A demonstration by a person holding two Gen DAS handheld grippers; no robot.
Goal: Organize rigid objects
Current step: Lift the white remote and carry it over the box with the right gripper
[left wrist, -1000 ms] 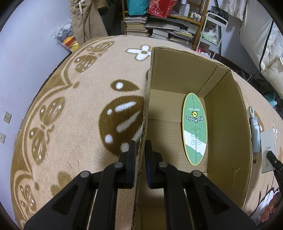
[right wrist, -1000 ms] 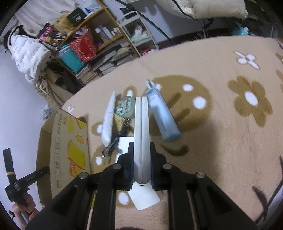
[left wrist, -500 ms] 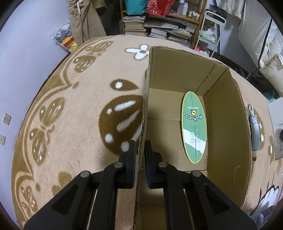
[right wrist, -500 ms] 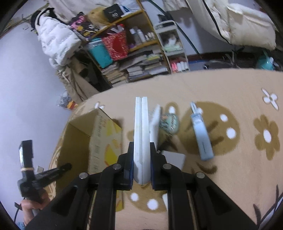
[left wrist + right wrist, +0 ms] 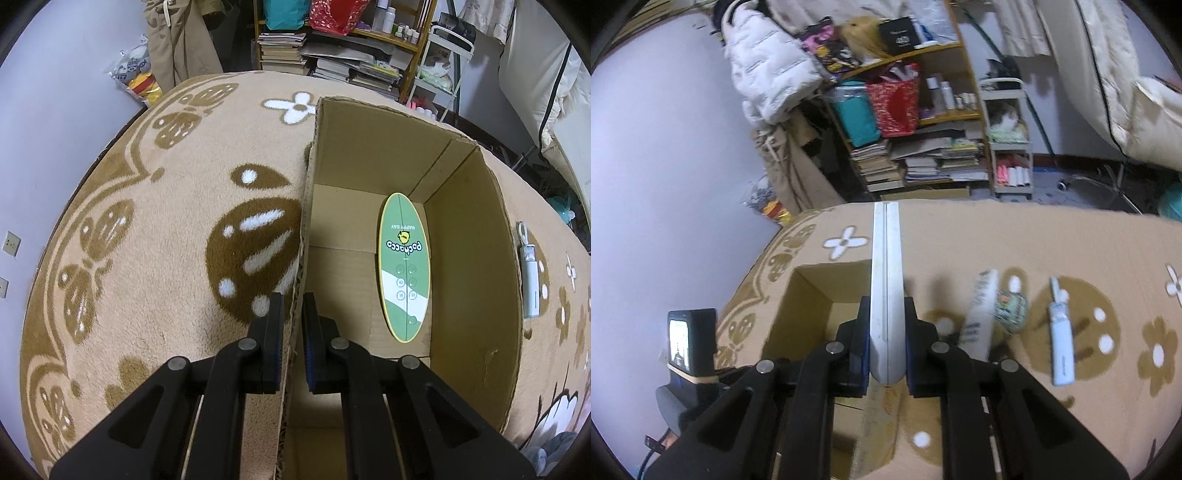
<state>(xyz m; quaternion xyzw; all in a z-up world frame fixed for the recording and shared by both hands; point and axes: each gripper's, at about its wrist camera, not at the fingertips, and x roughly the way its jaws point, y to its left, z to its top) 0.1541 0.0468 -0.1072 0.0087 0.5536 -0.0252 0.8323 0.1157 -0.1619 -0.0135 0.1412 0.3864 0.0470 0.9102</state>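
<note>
Right tool (image 5: 886, 341) clamps white slab (image 5: 885, 280) above box rim (image 5: 827, 266).

Both wrist views look steeply down, close over the cardboard box (image 5: 369, 155) (shared) on the rug (image 5: 1034, 243).

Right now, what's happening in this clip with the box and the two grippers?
A person is packing items into an open brown cardboard box on a beige flowered rug. The left gripper is clamped on the box's side wall. The right gripper holds a flat white slab-shaped object edge-on above the box. A green oval card already lies inside. A pale blue tube and a white tube wait on the rug.
</note>
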